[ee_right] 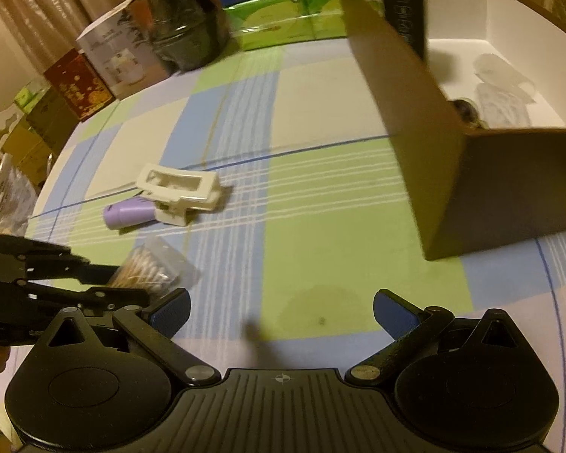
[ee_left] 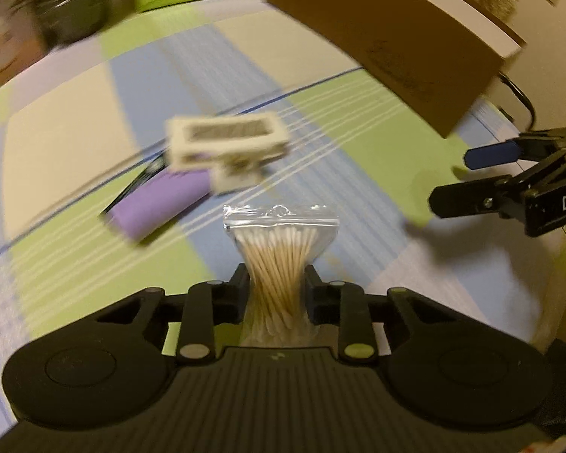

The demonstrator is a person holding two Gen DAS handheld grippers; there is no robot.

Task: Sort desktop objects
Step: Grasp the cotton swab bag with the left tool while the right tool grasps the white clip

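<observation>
L hand-held gripper [ee_left: 273, 283] clamped tight on a clear bag of cotton swabs [ee_left: 279, 241]; jaws pinch the bundle at its waist, zip-top end fanning out fwd past the fingertips. From the R wrist view the same bag [ee_right: 147, 268] sits at lower left, seen from the side w/ the L hand-held gripper [ee_right: 105, 283] around it, above a counter [ee_right: 320, 204] covered in a green/blue/cream plaid cloth. R hand-held gripper [ee_right: 281, 311] jaws wide apart, blue pads showing, nothing between them; points down at a bare green patch of cloth w/ a faint stain. In the L view it shows at the right edge [ee_left: 449, 181], also spread. Mid-counter: cream plastic clip [ee_right: 181, 192] lying partly over a purple tube [ee_right: 132, 215], touching; both blurred in the L view, clip [ee_left: 226, 143], tube [ee_left: 158, 204]. Brown cardboard box [ee_right: 471, 173] on the right, open top, white inside, a few pale items in it, too unclear to name. Far edge of the counter: dark bottle [ee_right: 185, 19], green packs [ee_right: 283, 19], more cartons at left.
</observation>
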